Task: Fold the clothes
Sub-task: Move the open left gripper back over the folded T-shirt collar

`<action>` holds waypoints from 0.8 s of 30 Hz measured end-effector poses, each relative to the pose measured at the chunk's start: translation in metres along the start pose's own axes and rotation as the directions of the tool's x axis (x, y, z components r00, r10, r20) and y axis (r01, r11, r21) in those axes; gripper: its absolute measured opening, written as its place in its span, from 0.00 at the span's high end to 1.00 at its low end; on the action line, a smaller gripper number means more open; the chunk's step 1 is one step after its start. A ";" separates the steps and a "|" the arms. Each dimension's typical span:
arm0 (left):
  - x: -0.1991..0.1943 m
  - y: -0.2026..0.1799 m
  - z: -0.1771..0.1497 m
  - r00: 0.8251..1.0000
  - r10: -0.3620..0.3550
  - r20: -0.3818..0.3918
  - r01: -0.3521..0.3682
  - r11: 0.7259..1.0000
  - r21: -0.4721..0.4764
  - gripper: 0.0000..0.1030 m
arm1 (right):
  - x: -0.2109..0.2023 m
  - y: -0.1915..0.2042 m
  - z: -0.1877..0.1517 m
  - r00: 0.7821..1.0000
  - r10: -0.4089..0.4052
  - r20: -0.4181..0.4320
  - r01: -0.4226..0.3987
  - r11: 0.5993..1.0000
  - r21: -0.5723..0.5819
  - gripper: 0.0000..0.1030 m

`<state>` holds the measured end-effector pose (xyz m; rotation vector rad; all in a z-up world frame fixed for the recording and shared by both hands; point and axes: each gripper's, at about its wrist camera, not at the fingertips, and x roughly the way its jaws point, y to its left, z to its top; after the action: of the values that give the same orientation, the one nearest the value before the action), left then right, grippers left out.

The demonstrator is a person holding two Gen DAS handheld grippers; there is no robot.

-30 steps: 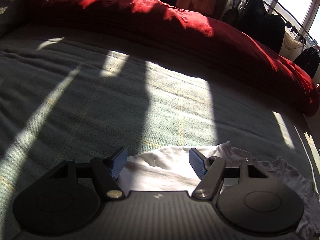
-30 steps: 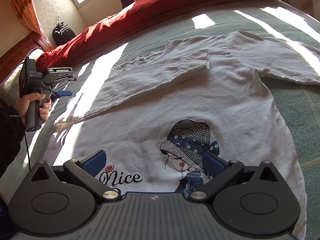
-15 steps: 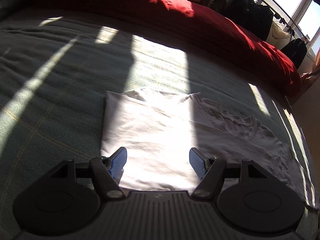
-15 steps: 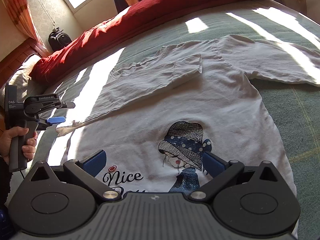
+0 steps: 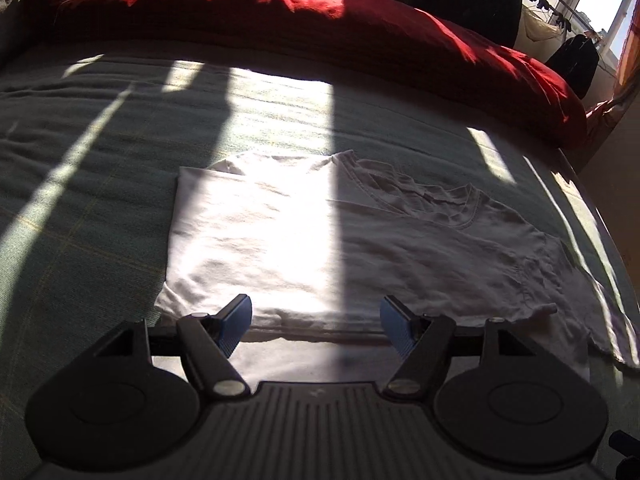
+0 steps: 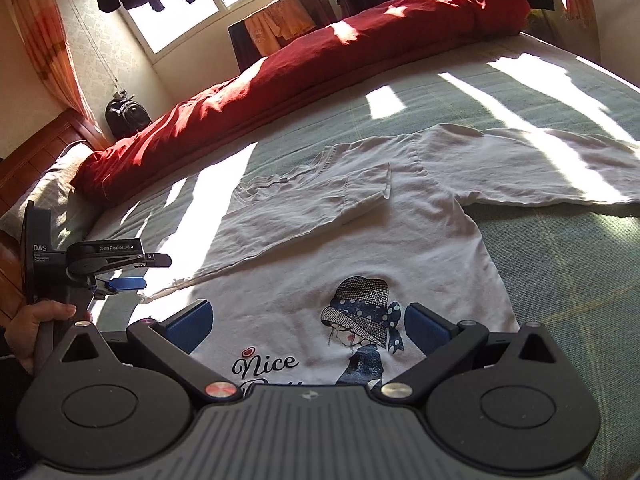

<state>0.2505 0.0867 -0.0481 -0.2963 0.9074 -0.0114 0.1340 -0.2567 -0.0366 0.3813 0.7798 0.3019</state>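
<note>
A white T-shirt [image 5: 280, 232] lies flat on the bed, its front print of a girl in a hat [image 6: 364, 312] facing up. One side with its sleeve [image 6: 320, 208] is folded over the chest; the other sleeve [image 6: 540, 168] is spread out to the right. My left gripper [image 5: 316, 312] hovers open over the shirt's near folded edge, nothing between its fingers. The right wrist view shows that left gripper [image 6: 148, 271] at the shirt's left side, held by a hand [image 6: 36, 320]. My right gripper [image 6: 308, 316] is open above the print, holding nothing.
A red duvet [image 5: 320, 20] is bunched along the bed's far edge. The green blanket [image 5: 100, 160] is bare around the shirt. A pillow [image 6: 52, 184] and wooden headboard lie left. A black backpack [image 6: 126, 114] and hanging clothes stand by the window.
The left gripper has drawn back from the shirt, so the whole folded side now shows. The right gripper has lifted and tilted up, showing more of the room. Both stay open.
</note>
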 end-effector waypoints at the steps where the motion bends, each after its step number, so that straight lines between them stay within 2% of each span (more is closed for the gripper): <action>1: 0.001 -0.010 0.002 1.000 -0.016 0.005 0.016 1.000 0.015 0.31 | -0.001 -0.001 0.000 1.000 0.000 0.000 0.000 1.000 0.005 0.00; 8: 0.039 -0.077 0.008 0.996 -0.086 0.018 0.083 0.988 0.127 0.31 | 0.001 -0.011 -0.004 1.000 0.001 0.003 -0.001 1.000 -0.001 0.00; 13: 0.072 -0.125 -0.008 0.998 -0.042 0.052 0.026 0.961 0.276 0.31 | 0.009 -0.022 -0.005 1.000 -0.018 -0.012 0.018 1.000 -0.011 0.00; 15: 0.080 -0.137 -0.013 0.998 -0.039 0.046 0.023 0.952 0.306 0.31 | 0.013 -0.027 -0.006 1.000 -0.027 -0.016 0.026 1.000 -0.017 0.00; 19: 0.089 -0.154 -0.026 0.997 -0.081 -0.015 0.082 0.951 0.297 0.31 | 0.019 -0.038 -0.007 0.999 -0.025 -0.030 0.025 1.000 0.002 0.00; 21: 0.085 -0.165 -0.030 0.985 -0.160 -0.057 0.170 0.939 0.300 0.31 | 0.022 -0.042 -0.008 0.999 -0.024 -0.036 0.025 1.000 0.010 0.00; 23: 0.080 -0.176 -0.033 0.966 -0.236 -0.106 0.258 0.917 0.303 0.31 | 0.025 -0.045 -0.009 0.999 -0.028 -0.046 0.029 0.999 0.018 0.00; 24: 0.078 -0.180 -0.032 0.961 -0.252 -0.112 0.275 0.911 0.307 0.31 | 0.027 -0.046 -0.010 0.998 -0.030 -0.050 0.031 0.999 0.024 0.00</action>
<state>0.2946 -0.1048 -0.0804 -0.1128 0.9136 -0.4195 0.1503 -0.2845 -0.0796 0.3863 0.8384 0.2744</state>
